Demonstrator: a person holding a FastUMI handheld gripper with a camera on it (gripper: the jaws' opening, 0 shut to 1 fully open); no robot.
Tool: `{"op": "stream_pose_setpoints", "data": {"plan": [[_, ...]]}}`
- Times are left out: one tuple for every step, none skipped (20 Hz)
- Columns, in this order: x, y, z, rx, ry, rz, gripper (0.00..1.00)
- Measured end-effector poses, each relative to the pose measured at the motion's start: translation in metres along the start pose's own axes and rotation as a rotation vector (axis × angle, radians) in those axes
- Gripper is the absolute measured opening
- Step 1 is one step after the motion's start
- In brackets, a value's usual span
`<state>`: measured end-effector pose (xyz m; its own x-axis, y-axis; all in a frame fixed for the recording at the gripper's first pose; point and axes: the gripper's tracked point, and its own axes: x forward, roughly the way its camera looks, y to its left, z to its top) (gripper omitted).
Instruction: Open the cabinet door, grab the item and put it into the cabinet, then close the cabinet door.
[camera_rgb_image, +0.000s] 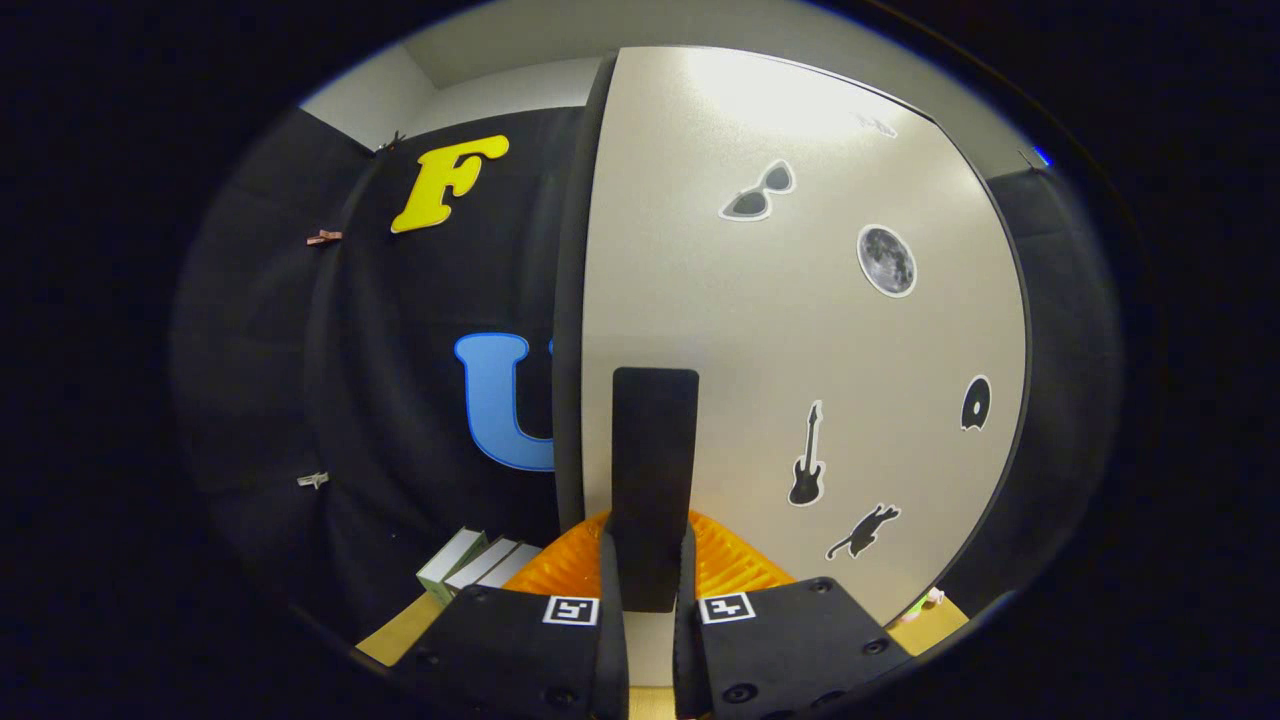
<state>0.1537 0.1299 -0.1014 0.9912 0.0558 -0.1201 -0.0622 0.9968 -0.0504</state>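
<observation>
The pale cabinet door (800, 330) with several dark stickers stands right in front of me, its dark edge (572, 300) running up just left of my fingers. A flat black upright handle (655, 450) is fixed low on the door. My gripper (648, 560) is shut on the lower part of this handle, one finger pressing on each side. The handle's top sticks out above the fingertips. I cannot tell how far the door is swung.
A few small green-and-white boxes (478, 562) lie on the wooden table (398, 630) to the left of the fingers, against the black booth wall. A small pink and green thing (926, 600) peeks out at the door's lower right corner.
</observation>
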Motion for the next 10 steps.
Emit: {"op": "stream_pose_setpoints", "data": {"plan": [[-0.003,0.0,0.0,0.005,-0.003,0.009,0.21],[-0.008,0.0,0.0,0.011,-0.004,0.021,0.21],[-0.012,0.0,0.0,0.015,0.002,0.034,0.21],[-0.016,-0.001,0.0,0.018,0.002,0.044,0.21],[-0.02,-0.002,0.0,0.018,0.002,0.05,0.21],[-0.023,-0.004,0.001,0.011,-0.003,0.056,0.21],[-0.027,-0.005,0.002,0.005,-0.007,0.06,0.21],[-0.031,-0.006,0.001,0.006,-0.005,0.067,0.21],[-0.035,-0.007,0.0,0.011,-0.003,0.075,0.21],[-0.041,-0.008,0.001,0.016,-0.001,0.082,0.21]]}}
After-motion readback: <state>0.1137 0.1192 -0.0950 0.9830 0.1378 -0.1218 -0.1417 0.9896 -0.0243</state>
